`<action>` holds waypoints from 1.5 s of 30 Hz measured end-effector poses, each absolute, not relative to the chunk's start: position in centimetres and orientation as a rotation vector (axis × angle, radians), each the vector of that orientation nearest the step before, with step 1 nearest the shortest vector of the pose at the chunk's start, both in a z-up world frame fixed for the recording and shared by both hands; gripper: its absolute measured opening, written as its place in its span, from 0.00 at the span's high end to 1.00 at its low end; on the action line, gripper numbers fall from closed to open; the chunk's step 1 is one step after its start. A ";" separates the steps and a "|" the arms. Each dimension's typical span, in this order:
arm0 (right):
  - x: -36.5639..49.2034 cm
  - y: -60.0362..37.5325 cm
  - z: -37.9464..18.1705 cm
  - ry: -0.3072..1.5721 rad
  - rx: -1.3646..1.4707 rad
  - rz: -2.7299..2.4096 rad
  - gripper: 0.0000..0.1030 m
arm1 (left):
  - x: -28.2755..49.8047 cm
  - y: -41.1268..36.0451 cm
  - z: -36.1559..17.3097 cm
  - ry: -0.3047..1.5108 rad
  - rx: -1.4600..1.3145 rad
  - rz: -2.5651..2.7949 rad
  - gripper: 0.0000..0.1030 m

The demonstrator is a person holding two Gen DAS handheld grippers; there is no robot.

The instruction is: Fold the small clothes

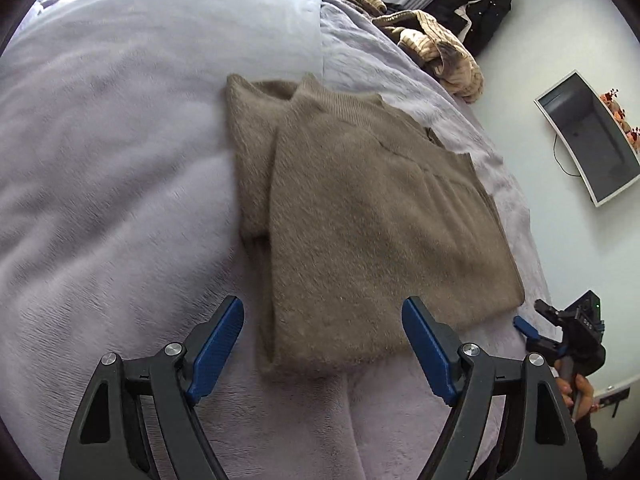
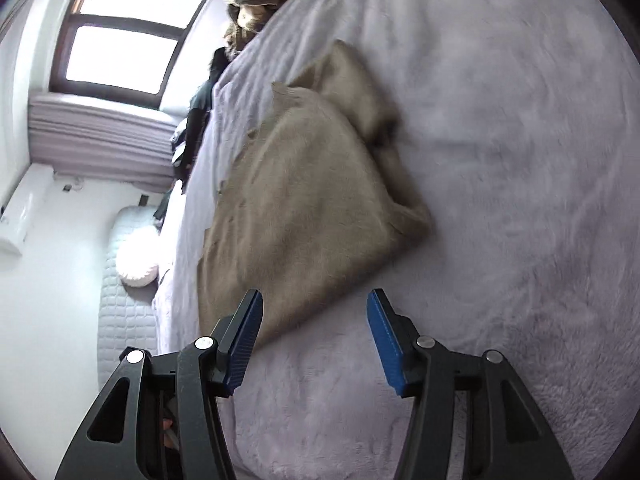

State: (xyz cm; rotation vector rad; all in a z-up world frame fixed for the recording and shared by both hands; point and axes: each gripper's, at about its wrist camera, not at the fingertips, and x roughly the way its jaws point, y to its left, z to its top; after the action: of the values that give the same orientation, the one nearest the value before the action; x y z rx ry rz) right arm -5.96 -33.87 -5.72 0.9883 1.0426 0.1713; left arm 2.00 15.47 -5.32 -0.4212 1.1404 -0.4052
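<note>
Your left gripper and right gripper, jaws wide and empty, folded sweater at twelve o'clock on the blanket.

Bedroom in home. Wide bed under fluffy lilac blanket, pillow at head. Folded tan sweater on blanket; heap of knitwear and dark clothes along bed edge. Window with dark frame, bright daylight, ribbed lilac ledge below. White walls. TV on wall, cable hanging, orange flowers beside it. Quilted white mat on floor by bed, round white cushion on it. White unit low on wall.
</note>
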 end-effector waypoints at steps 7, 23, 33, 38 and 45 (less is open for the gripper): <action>-2.8 -34.2 -7.3 1.024 1.057 0.098 0.92 | 2.5 15.3 -6.7 1.191 -0.427 -0.343 0.83; -3.9 -35.7 -5.7 1.070 0.841 0.053 0.93 | -1.2 17.3 -5.2 1.113 -0.273 -0.276 0.90; -1.6 -35.0 0.2 0.949 0.700 0.044 0.89 | 3.2 17.0 -0.8 0.990 -0.255 -0.239 0.90; 3.5 -31.8 -0.5 0.993 0.639 0.096 0.89 | 8.4 14.2 -1.1 0.981 -0.272 -0.224 0.90; 6.5 -31.5 -4.8 1.098 0.603 0.048 0.95 | 11.9 12.6 -5.4 1.069 -0.249 -0.168 0.90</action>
State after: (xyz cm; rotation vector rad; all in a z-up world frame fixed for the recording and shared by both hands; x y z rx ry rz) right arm 6.49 -31.49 -4.79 0.6032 1.0978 0.0481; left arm 11.88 12.59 -5.43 -0.2487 1.0688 -0.1677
